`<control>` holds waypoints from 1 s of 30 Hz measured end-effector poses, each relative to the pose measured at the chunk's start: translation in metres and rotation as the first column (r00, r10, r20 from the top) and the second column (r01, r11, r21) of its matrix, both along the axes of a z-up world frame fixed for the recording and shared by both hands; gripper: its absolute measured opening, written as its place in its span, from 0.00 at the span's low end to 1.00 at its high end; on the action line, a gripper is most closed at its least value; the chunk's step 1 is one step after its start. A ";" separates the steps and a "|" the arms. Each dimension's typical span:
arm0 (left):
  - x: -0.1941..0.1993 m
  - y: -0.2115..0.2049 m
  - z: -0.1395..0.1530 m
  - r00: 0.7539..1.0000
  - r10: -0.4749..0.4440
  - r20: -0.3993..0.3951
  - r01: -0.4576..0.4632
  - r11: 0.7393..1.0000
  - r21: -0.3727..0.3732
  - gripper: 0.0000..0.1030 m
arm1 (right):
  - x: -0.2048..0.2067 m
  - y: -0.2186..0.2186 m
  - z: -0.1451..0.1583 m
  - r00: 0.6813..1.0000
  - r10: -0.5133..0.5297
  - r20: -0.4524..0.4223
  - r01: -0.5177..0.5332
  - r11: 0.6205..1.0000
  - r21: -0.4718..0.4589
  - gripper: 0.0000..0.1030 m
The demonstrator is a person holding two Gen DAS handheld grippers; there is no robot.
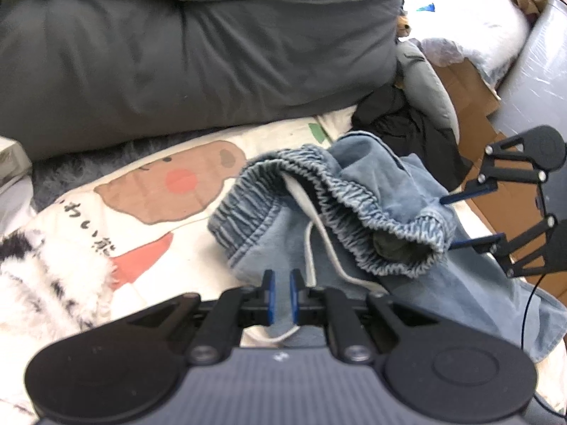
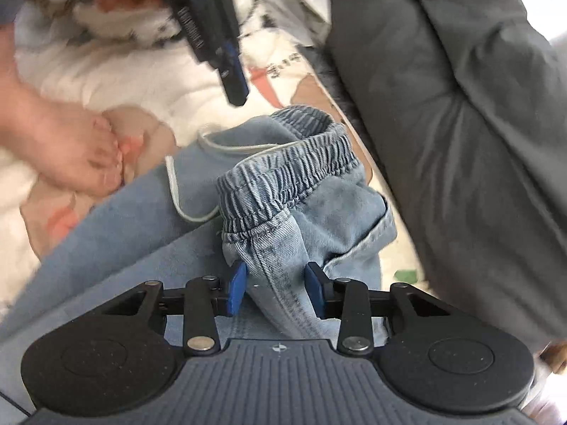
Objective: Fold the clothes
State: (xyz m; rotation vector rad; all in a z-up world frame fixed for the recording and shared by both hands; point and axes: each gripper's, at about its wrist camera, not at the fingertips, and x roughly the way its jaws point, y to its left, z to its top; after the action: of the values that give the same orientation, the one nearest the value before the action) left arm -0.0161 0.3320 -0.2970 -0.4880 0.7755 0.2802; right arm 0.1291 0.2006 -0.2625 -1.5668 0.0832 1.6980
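1. Denim shorts [image 1: 372, 212], light blue with a gathered elastic waistband [image 1: 354, 191] and a white drawstring [image 1: 319, 241], lie crumpled on a cream blanket [image 1: 159, 219] printed with a brown bear.
2. No container shows in either view; the waistband stands open like a mouth, with darker lining visible inside it.
3. Left hand-held gripper [image 1: 282, 295]: its blue pads sit close together with only a narrow slot between them, directly over the near hem of the shorts and a loop of the drawstring. Whether they pinch cloth I cannot tell.
4. Right hand-held gripper [image 2: 274, 290]: the jaws stand apart with a raised fold of denim between them. The left pad [image 2: 236, 288] touches the fold; the right pad sits just beside it, not visibly pressing.
5. From the left wrist view, the right hand-held gripper [image 1: 471, 216] reaches in from the right side, fingers spread at the far edge of the waistband.
6. Ahead of both hand-held grippers lies a dark grey quilt [image 1: 198, 42].
7. A person's bare foot [image 2: 60, 145] rests on the blanket, left of the shorts in the right wrist view.
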 end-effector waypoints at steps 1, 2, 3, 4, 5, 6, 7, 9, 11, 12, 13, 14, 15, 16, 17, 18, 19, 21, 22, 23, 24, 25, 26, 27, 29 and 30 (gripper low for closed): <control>-0.001 0.002 -0.001 1.000 0.008 0.000 -0.008 1.000 -0.004 0.08 | -0.001 0.000 -0.002 1.000 0.014 0.012 -0.014 1.000 -0.007 0.42; -0.002 0.003 -0.001 1.000 0.015 0.000 -0.015 1.000 -0.007 0.08 | -0.002 0.000 -0.005 0.999 0.027 0.024 -0.027 1.000 -0.013 0.42; -0.003 0.005 -0.001 1.000 0.023 0.001 -0.023 1.000 -0.011 0.08 | -0.002 0.000 -0.007 0.999 0.037 0.033 -0.037 0.999 -0.017 0.42; -0.004 0.006 -0.002 1.000 0.030 0.001 -0.030 0.999 -0.013 0.08 | -0.003 0.001 -0.008 0.998 0.047 0.041 -0.046 0.999 -0.020 0.42; -0.004 0.008 -0.002 0.999 0.036 0.002 -0.036 0.999 -0.015 0.08 | -0.004 0.001 -0.010 0.998 0.049 0.043 -0.048 0.999 -0.022 0.42; -0.005 0.009 -0.002 0.999 0.041 0.002 -0.041 0.999 -0.016 0.08 | -0.004 0.002 -0.011 0.998 0.050 0.044 -0.049 0.999 -0.024 0.42; -0.006 0.010 -0.002 0.999 0.045 0.002 -0.045 0.999 -0.018 0.08 | -0.005 0.002 -0.013 0.998 0.050 0.045 -0.049 0.998 -0.027 0.42; -0.007 0.012 -0.003 0.999 0.054 0.000 -0.054 0.998 -0.022 0.08 | -0.005 0.003 -0.014 0.998 0.044 0.039 -0.042 0.999 -0.030 0.38; -0.008 0.014 -0.004 0.998 0.063 -0.002 -0.063 0.998 -0.025 0.08 | -0.003 0.005 -0.014 1.000 0.019 0.022 -0.018 0.999 -0.041 0.14; -0.008 0.015 -0.004 0.998 0.066 -0.003 -0.066 0.997 -0.027 0.08 | -0.001 0.007 -0.012 1.000 -0.001 0.008 0.001 0.999 -0.044 0.13; -0.008 0.015 -0.005 0.998 0.067 -0.004 -0.067 0.997 -0.027 0.08 | 0.000 0.007 -0.011 1.000 -0.010 0.002 0.010 0.999 -0.043 0.10; -0.008 0.015 -0.005 0.998 0.067 -0.005 -0.067 0.997 -0.027 0.08 | 0.001 0.007 -0.009 1.000 -0.018 -0.002 0.018 0.999 -0.042 0.09; -0.008 0.016 -0.005 0.998 0.067 -0.005 -0.067 0.997 -0.027 0.08 | 0.002 0.007 -0.007 1.000 -0.022 -0.003 0.022 0.999 -0.042 0.09; -0.008 0.016 -0.006 0.998 0.068 -0.006 -0.068 0.997 -0.027 0.08 | 0.003 0.008 -0.005 1.000 -0.028 -0.007 0.027 0.999 -0.042 0.09; -0.008 0.016 -0.006 0.998 0.068 -0.006 -0.068 0.997 -0.027 0.08 | 0.004 0.008 -0.004 0.999 -0.034 -0.011 0.034 0.999 -0.041 0.08; -0.008 0.016 -0.006 0.998 0.068 -0.007 -0.068 0.997 -0.027 0.08 | 0.005 0.009 -0.002 0.999 -0.046 -0.018 0.045 0.998 -0.038 0.08; -0.008 0.016 -0.007 0.998 0.068 -0.007 -0.069 0.997 -0.026 0.08 | 0.006 0.010 0.001 0.998 -0.063 -0.027 0.062 0.997 -0.034 0.07; -0.007 0.017 -0.007 0.997 0.072 -0.010 -0.073 0.997 -0.029 0.08 | 0.009 0.013 0.006 0.994 -0.101 -0.047 0.100 0.995 -0.023 0.07; -0.006 0.018 -0.008 0.997 0.075 -0.011 -0.075 0.997 -0.030 0.08 | 0.012 0.015 0.009 0.994 -0.083 -0.067 0.082 0.997 -0.014 0.06; -0.006 0.019 -0.008 0.997 0.078 -0.012 -0.079 0.996 -0.031 0.08 | 0.015 0.017 0.012 0.994 -0.060 -0.089 0.060 0.998 -0.004 0.05; -0.005 0.019 -0.009 0.996 0.083 -0.012 -0.084 0.996 -0.033 0.08 | 0.020 0.019 0.016 0.991 -0.082 -0.102 0.083 0.997 0.006 0.05; -0.005 0.020 -0.009 0.996 0.088 -0.013 -0.088 0.996 -0.034 0.08 | 0.024 0.021 0.019 0.987 -0.109 -0.115 0.111 0.994 0.015 0.04; -0.004 0.022 -0.011 0.995 0.094 -0.015 -0.095 0.995 -0.038 0.08 | 0.029 0.023 0.023 0.983 -0.135 -0.126 0.139 0.990 0.026 0.04; -0.003 0.023 -0.012 0.995 0.101 -0.018 -0.102 0.994 -0.043 0.08 | 0.035 0.025 0.026 0.978 -0.162 -0.135 0.168 0.985 0.036 0.04; 0.000 0.025 -0.015 0.993 0.116 -0.023 -0.117 0.992 -0.054 0.08 | 0.045 0.029 0.033 0.965 -0.212 -0.152 0.222 0.973 0.054 0.03; 0.001 0.027 -0.016 0.992 0.123 -0.026 -0.124 0.990 -0.060 0.08 | 0.050 0.031 0.036 0.959 -0.235 -0.159 0.247 0.967 0.062 0.03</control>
State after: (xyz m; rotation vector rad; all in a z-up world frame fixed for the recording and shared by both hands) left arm -0.0151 0.3587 -0.3134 -0.5927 0.7788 0.3785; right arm 0.1795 0.2315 -0.2267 -1.3098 0.2687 1.6026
